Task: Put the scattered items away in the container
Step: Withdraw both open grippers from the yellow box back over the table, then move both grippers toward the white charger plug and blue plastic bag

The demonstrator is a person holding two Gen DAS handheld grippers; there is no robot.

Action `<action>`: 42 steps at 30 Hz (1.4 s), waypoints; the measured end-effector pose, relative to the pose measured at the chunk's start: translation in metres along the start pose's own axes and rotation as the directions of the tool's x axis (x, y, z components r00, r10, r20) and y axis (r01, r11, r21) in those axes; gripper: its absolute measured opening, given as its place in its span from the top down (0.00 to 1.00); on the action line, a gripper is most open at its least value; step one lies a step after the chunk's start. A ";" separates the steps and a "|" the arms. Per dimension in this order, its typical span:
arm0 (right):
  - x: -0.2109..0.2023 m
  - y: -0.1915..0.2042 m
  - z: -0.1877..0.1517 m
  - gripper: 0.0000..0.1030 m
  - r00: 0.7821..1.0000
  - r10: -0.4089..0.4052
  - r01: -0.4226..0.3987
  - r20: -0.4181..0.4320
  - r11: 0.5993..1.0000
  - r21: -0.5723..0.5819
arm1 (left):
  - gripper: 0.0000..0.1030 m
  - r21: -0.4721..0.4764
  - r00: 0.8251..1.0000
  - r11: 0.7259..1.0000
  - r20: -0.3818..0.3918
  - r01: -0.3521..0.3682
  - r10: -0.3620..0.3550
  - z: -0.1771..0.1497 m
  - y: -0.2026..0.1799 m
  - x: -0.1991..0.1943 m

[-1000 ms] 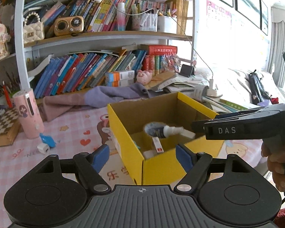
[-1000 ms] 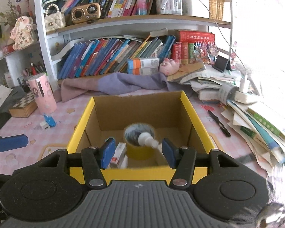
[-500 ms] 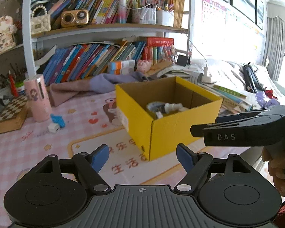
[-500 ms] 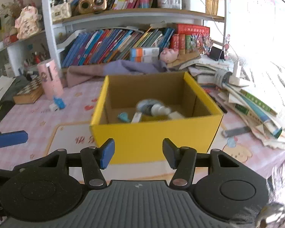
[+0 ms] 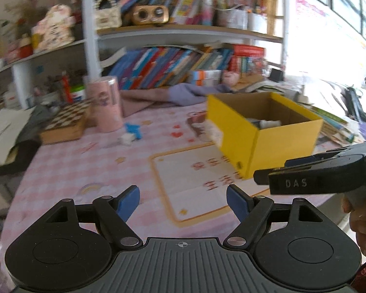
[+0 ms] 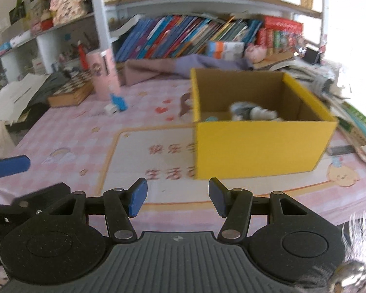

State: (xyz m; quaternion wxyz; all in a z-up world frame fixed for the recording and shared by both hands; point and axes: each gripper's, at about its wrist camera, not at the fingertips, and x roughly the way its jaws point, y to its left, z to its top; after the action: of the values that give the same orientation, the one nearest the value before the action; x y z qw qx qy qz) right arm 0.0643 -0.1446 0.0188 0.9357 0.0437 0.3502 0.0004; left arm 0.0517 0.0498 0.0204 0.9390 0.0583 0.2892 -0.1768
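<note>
Both my grippers hang empty over the pink tablecloth, short of the yellow box.

My left gripper point(image 5: 183, 201) has its jaws spread wide with nothing between them; my right gripper point(image 6: 177, 196) is parted less far, also holding nothing. Ahead to the right sits the yellow cardboard box point(image 6: 261, 146), with a white bottle point(image 6: 258, 113) lying inside. Further left, a small blue-and-white item point(image 6: 116, 103) lies loose on the tablecloth point(image 6: 85, 131), just beside the pink cylinder point(image 6: 103, 73).
</note>
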 end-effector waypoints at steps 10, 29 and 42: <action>0.008 0.060 0.000 0.48 0.994 0.106 -0.108 -0.022 0.989 -0.098 | 0.21 -0.068 0.994 0.992 -0.014 -0.106 0.106 -0.019 0.037 -0.025; 0.011 0.100 0.009 0.47 0.987 0.158 -0.157 -0.010 0.974 -0.163 | 0.21 -0.110 0.992 0.986 -0.009 -0.124 0.124 -0.023 0.065 -0.031; 0.022 0.090 0.015 0.46 0.988 0.152 -0.153 -0.015 0.978 -0.139 | 0.21 -0.076 0.996 0.994 -0.043 -0.080 0.077 -0.020 0.058 -0.008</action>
State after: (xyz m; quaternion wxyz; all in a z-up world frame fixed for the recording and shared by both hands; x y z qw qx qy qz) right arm 0.0933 -0.0559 0.0234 0.9328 0.0046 0.3471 0.0968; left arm 0.0562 0.1105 0.0094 0.9408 0.0368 0.3119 -0.1271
